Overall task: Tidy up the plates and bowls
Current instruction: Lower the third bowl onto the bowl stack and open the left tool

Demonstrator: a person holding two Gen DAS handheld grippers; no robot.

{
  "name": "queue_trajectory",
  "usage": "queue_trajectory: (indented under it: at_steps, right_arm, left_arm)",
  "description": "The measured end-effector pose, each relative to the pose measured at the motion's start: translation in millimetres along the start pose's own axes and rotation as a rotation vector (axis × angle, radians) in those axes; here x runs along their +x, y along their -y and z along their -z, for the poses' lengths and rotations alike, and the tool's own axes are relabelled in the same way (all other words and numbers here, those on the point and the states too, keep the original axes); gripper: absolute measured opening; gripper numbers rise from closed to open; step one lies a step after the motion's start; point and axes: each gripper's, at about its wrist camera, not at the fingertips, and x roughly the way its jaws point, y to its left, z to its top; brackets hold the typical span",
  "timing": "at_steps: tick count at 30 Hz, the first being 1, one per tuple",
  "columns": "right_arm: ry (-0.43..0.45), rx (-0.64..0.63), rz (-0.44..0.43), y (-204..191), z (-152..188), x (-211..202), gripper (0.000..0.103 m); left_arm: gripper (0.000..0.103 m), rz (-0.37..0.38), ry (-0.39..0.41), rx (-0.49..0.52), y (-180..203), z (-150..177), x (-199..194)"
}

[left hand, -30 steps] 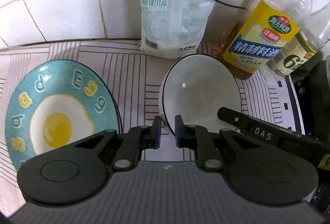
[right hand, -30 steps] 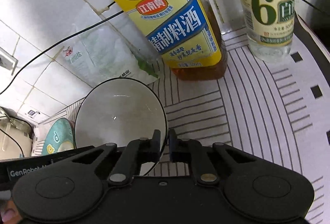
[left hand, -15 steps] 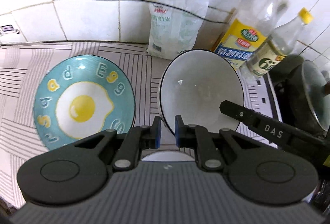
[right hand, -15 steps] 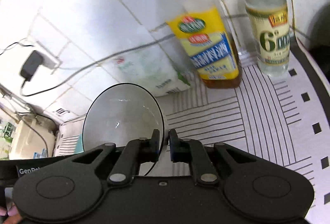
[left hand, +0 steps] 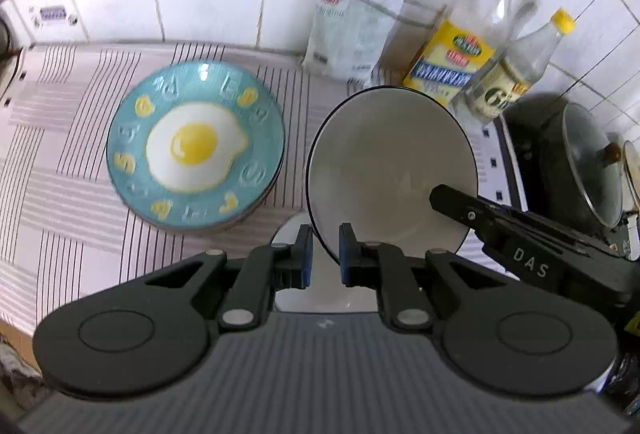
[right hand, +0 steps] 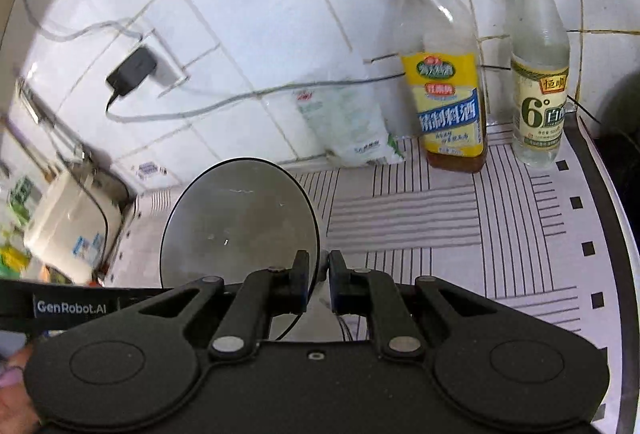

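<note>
A white bowl point(left hand: 392, 170) with a thin dark rim hangs tilted above the striped counter point(left hand: 72, 202), held from two sides. My left gripper point(left hand: 323, 254) is shut on its near left rim. In the right wrist view the bowl point(right hand: 236, 218) shows again, with my right gripper point(right hand: 319, 274) shut on its right rim. A black finger of the right gripper point(left hand: 520, 234) reaches over the bowl's right edge in the left wrist view. To the bowl's left, a teal plate point(left hand: 196, 146) with a fried-egg picture lies flat on the counter.
Against the tiled wall stand a white bag point(left hand: 352, 34), a yellow-labelled bottle point(right hand: 448, 82) and a clear vinegar bottle point(right hand: 540, 74). A dark pot with a glass lid point(left hand: 580, 162) sits at the right. A charger and cable point(right hand: 132, 74) hang on the wall; a white cooker point(right hand: 68, 222) stands far left.
Both grippers have risen and drawn back from the wall with the bowl still held between them. The bottles, bag and plate now look smaller and farther away.
</note>
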Motion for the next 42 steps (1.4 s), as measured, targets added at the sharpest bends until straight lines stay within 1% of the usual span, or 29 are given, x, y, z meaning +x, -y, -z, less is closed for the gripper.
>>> queue_trajectory:
  at_steps: [7, 14, 19, 23, 29, 32, 35, 39, 40, 42]
  right_arm:
    - [-0.044, -0.075, -0.002, -9, 20, 5, 0.013]
    - [-0.085, -0.123, 0.006, -14, 35, 13, 0.013]
    - [-0.101, -0.142, 0.03, -17, 40, 15, 0.013]
    - [-0.116, -0.149, 0.035, -18, 42, 19, 0.013]
    - [-0.125, -0.2, 0.065, -23, 43, 24, 0.013]
    - [-0.135, -0.227, 0.091, -25, 43, 28, 0.013]
    - [-0.153, -0.295, 0.14, -33, 47, 33, 0.013]
    - [-0.129, -0.484, 0.247, -53, 57, 43, 0.014]
    - [-0.128, -0.502, 0.255, -54, 58, 43, 0.014]
    - [-0.13, -0.494, 0.257, -51, 57, 44, 0.014]
  left_arm:
    - [0.012, -0.02, -0.09, -0.042, -12, 20, 11]
    - [0.012, -0.051, -0.152, -0.048, -15, 29, 21]
    - [0.012, -0.033, -0.19, -0.077, -22, 32, 30]
    - [0.012, -0.058, -0.209, -0.057, -19, 34, 35]
    - [0.013, -0.06, -0.235, -0.066, -22, 31, 42]
    - [0.013, -0.06, -0.253, -0.065, -21, 29, 47]
    - [0.013, -0.068, -0.262, -0.068, -21, 28, 54]
    - [0.015, -0.081, -0.262, -0.06, -21, 27, 58]
    - [0.015, -0.084, -0.262, -0.055, -20, 27, 59]
    - [0.015, -0.078, -0.26, -0.054, -20, 27, 59]
